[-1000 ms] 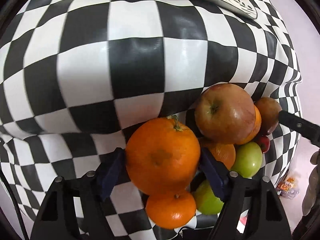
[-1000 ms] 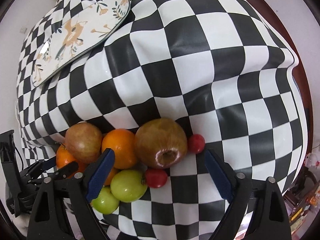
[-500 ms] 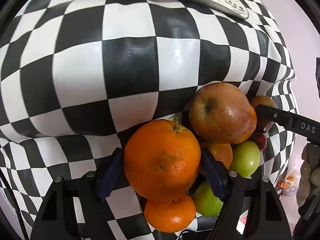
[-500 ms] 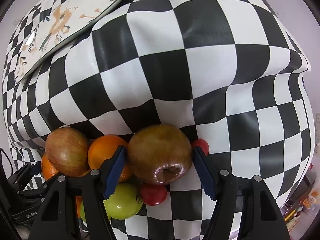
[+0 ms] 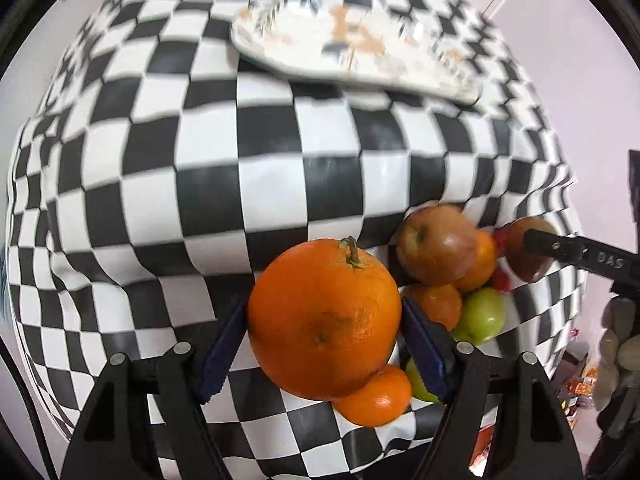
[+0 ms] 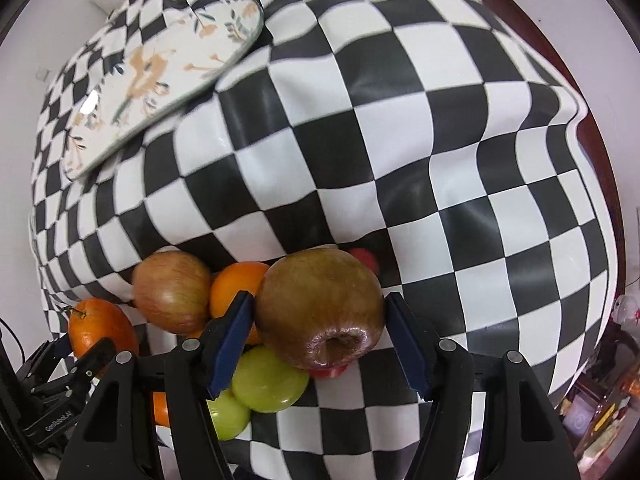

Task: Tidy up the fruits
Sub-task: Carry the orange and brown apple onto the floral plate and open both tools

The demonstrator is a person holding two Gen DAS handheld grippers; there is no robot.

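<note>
My left gripper (image 5: 323, 340) is shut on a large orange (image 5: 324, 320) and holds it above the checkered cloth (image 5: 208, 184). My right gripper (image 6: 318, 338) is shut on a brownish red apple (image 6: 320, 312), lifted off the fruit pile. The pile holds another red apple (image 6: 172, 290), oranges (image 6: 232, 286), green apples (image 6: 270, 378) and small red fruits (image 6: 366, 258). In the left wrist view the pile (image 5: 456, 280) lies to the right of the held orange. A floral plate (image 5: 352, 52) lies at the far side and also shows in the right wrist view (image 6: 160, 76).
The cloth hangs over the table edge at right (image 6: 580, 184), with a dark wooden rim (image 6: 560, 40) beyond. Cluttered floor items (image 6: 592, 412) show at the lower right. Wide cloth lies between the pile and the plate.
Both grippers have lifted and pulled back with their fruit. The right gripper closed on the brownish apple and raised it. More of the table and the plate shows in both views.
</note>
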